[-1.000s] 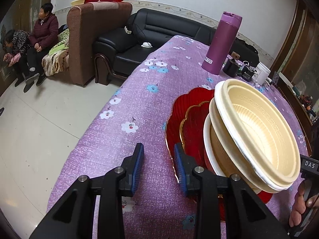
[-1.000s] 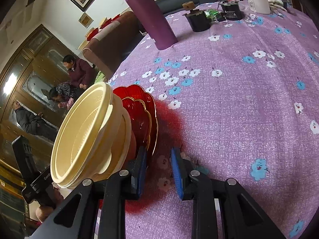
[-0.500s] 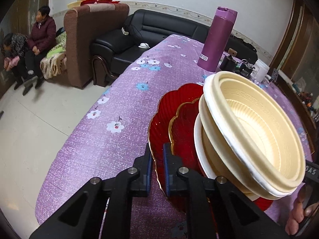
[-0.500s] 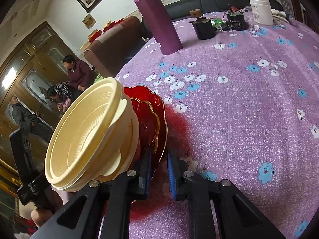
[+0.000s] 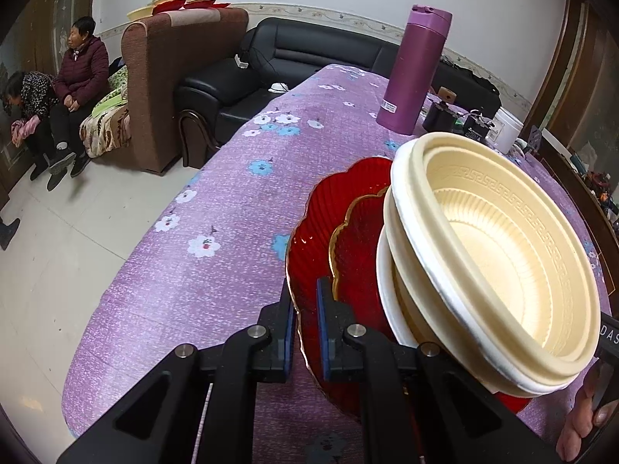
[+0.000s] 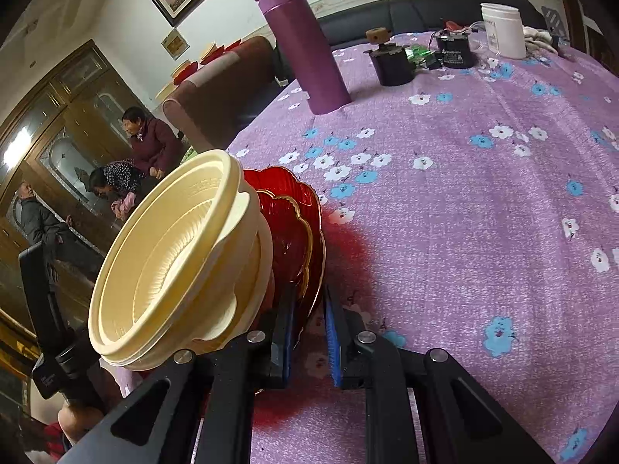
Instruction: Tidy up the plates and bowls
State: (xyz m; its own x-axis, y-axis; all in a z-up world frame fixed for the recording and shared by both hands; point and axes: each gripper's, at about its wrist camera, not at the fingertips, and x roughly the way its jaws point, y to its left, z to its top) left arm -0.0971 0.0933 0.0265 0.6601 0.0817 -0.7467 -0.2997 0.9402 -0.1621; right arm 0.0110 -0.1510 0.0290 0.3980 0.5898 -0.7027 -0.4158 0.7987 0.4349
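A stack of red scalloped plates carries nested cream bowls and is held above the purple flowered tablecloth. My left gripper is shut on the rim of the large bottom red plate. My right gripper is shut on the opposite rim of the red plates, with the cream bowls to its left. The stack looks lifted off the cloth and level between both grippers.
A purple thermos stands at the table's far side, with a dark cup, a black jar and a white tub behind it. A brown armchair, a black sofa and seated people lie beyond the left table edge.
Both grippers closed from open onto the red plate's opposite rims. The stack then rose off the tablecloth.
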